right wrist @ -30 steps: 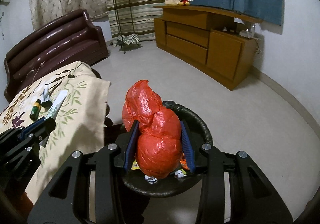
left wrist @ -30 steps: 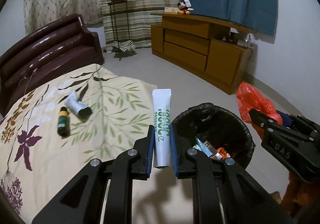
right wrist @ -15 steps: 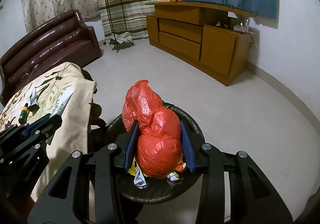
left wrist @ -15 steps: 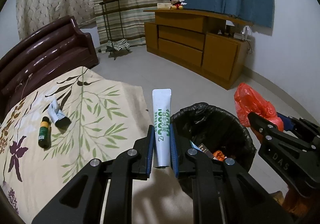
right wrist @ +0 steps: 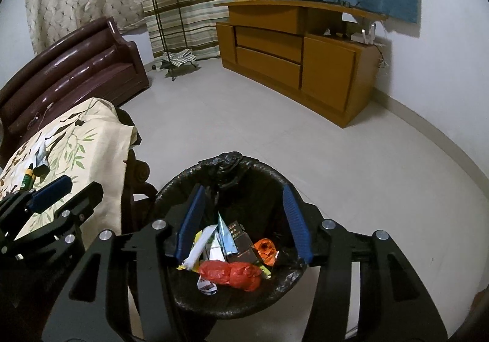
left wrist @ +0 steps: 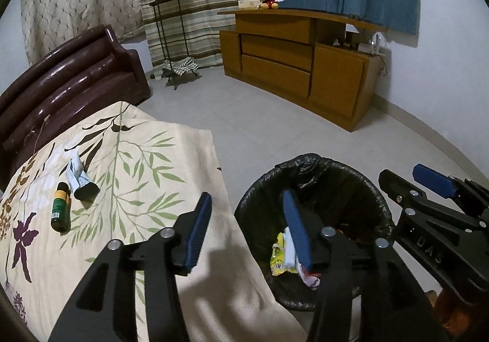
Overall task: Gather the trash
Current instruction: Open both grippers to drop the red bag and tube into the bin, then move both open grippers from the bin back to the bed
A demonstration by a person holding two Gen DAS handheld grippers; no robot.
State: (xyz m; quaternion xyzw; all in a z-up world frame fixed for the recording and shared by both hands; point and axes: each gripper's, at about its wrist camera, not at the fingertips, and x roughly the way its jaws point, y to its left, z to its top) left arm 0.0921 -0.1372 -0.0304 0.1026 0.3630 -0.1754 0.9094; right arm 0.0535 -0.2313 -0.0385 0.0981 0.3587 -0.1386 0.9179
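Observation:
A black-lined trash bin (right wrist: 269, 176) stands on the floor beside the table. My right gripper (right wrist: 244, 219) is open and empty right above it. The red plastic bag (right wrist: 232, 274) and the white tube (right wrist: 198, 245) lie inside among other trash. My left gripper (left wrist: 249, 232) is open and empty over the table's edge and the bin's rim (left wrist: 305, 160). A green bottle (left wrist: 60, 208) and a crumpled tube (left wrist: 80, 178) lie on the floral tablecloth (left wrist: 146, 158) to the left.
A dark brown sofa (left wrist: 67, 79) stands behind the table. A wooden cabinet (left wrist: 299, 66) runs along the far wall, with a plant stand (left wrist: 166, 33) beside it. Tiled floor (right wrist: 244, 115) lies between them and the bin.
Both grippers opened. The white tube dropped from the left gripper and the red bag from the right gripper into the bin.

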